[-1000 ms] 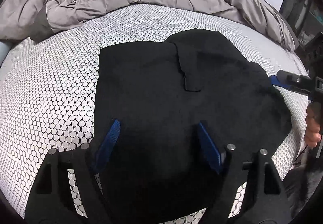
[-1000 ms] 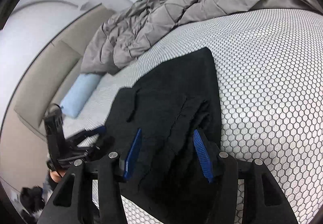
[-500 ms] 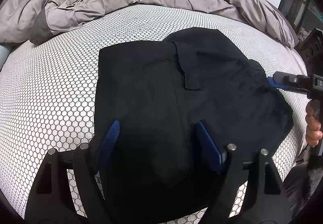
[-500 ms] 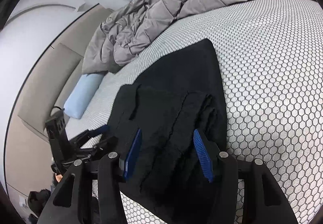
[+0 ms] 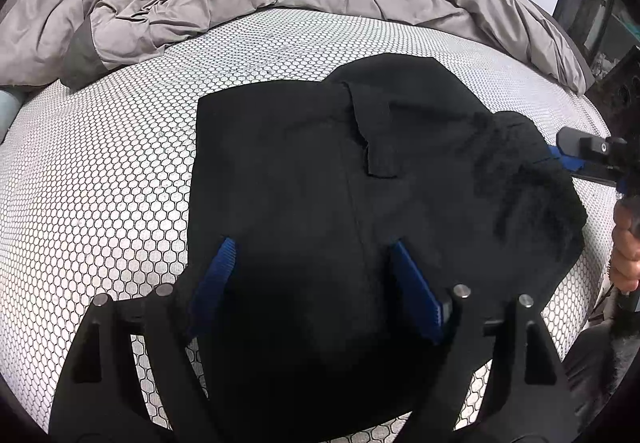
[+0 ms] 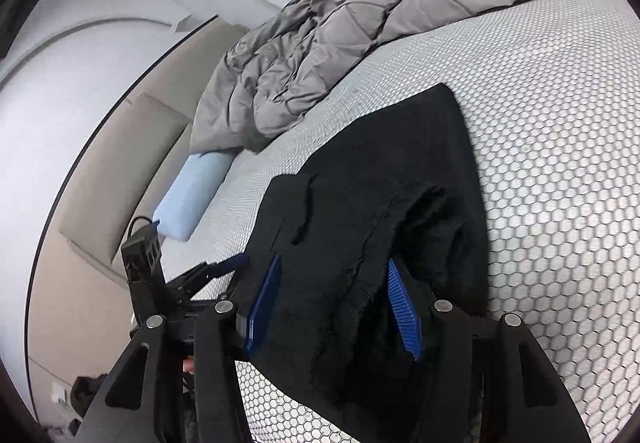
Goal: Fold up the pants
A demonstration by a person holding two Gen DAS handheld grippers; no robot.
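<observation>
Left gripper (image 5: pixel 312 291) and right gripper (image 6: pixel 336 307) both hover unclenched over the black pants (image 5: pixel 360 203): soft, limp, light, so pinch the bunched edge.

the right claw (image 6: pixel 334 307) has tipped further down toward the pants (image 5: pixel 340 203), so their fuzzy folded edge sits lower between its fingers; seen beside the pants, its tip has edged slightly back.

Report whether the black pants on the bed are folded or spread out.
Folded: the black pants form a compact, straight-edged block on the honeycomb-patterned mattress, layers overlapping.
</observation>
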